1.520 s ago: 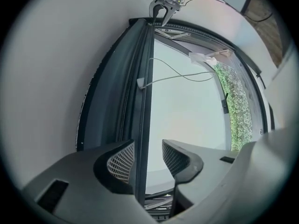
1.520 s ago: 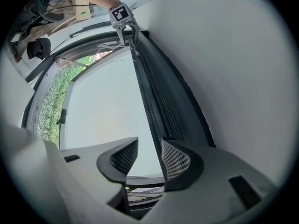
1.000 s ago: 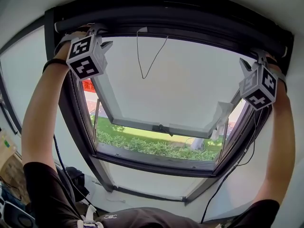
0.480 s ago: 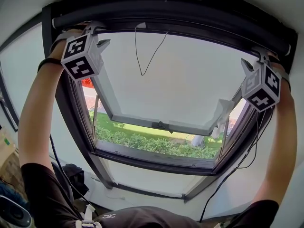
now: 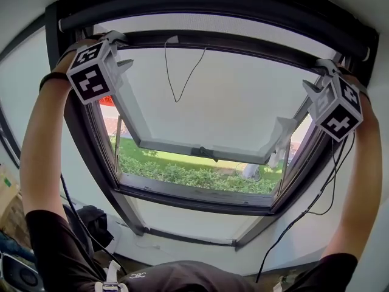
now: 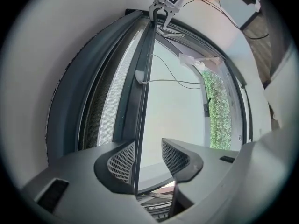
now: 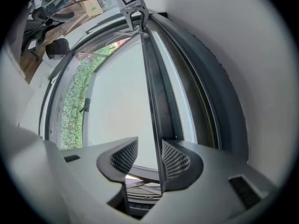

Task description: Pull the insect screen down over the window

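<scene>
The insect screen's dark pull bar [image 5: 231,41] runs across the top of the window, with a narrow strip of grey mesh [image 5: 213,23] showing above it under the roller housing [image 5: 213,6]. My left gripper [image 5: 121,50] is at the bar's left end and my right gripper [image 5: 319,78] at its right end. In the left gripper view the bar [image 6: 142,92] passes between the jaws of the left gripper [image 6: 148,157], lying against the left pad only. In the right gripper view the bar [image 7: 154,97] lies against the right pad of the right gripper [image 7: 149,157], with a gap to the other pad. Both stand open.
A thin cord [image 5: 179,72] hangs from a tab on the bar. Behind it the window sash [image 5: 182,148] is tilted open outward over grass and a hedge [image 5: 194,175]. A cable [image 5: 304,218] dangles by the right frame post.
Both grippers and the pull bar have come down a little. A strip of mesh that was hidden before now shows above the bar.
</scene>
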The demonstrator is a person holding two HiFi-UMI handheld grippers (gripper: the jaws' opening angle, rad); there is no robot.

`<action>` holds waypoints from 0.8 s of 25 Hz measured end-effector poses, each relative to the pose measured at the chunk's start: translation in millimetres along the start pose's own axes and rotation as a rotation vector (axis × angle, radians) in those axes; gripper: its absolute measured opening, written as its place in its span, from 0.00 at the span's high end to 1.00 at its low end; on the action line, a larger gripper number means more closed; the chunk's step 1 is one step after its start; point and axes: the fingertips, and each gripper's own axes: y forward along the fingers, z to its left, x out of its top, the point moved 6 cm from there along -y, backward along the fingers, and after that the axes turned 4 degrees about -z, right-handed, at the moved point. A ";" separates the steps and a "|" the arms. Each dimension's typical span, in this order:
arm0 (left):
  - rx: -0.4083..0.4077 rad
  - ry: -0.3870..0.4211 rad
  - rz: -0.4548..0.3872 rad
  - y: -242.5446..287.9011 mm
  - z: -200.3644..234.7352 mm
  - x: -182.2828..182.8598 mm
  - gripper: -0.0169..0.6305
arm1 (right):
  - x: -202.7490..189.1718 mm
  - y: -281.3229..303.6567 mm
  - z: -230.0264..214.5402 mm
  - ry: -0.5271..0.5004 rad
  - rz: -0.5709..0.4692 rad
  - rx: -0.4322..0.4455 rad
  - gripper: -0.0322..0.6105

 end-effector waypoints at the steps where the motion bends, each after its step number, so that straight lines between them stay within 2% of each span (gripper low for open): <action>1: -0.020 0.004 0.005 0.6 -3.2 0.3 0.69 | -0.6 0.2 3.0 0.002 0.006 0.018 0.69; 4: -0.034 0.020 0.012 1.2 -9.9 -1.2 0.73 | 0.2 0.7 8.4 0.012 0.011 0.043 0.76; 7: -0.061 0.014 0.012 1.2 -17.9 -3.2 0.74 | 0.1 0.8 16.1 0.018 0.024 0.091 0.75; 11: -0.176 0.010 0.031 7.1 -44.5 -5.2 0.82 | -3.1 3.0 45.4 -0.005 0.064 0.207 0.77; 14: -0.265 -0.003 0.036 13.5 -68.5 -7.4 0.82 | -6.6 6.5 72.0 -0.026 0.093 0.271 0.77; 20: -0.268 0.009 0.033 16.9 -96.9 -13.1 0.80 | -10.9 9.1 99.2 -0.042 0.109 0.290 0.73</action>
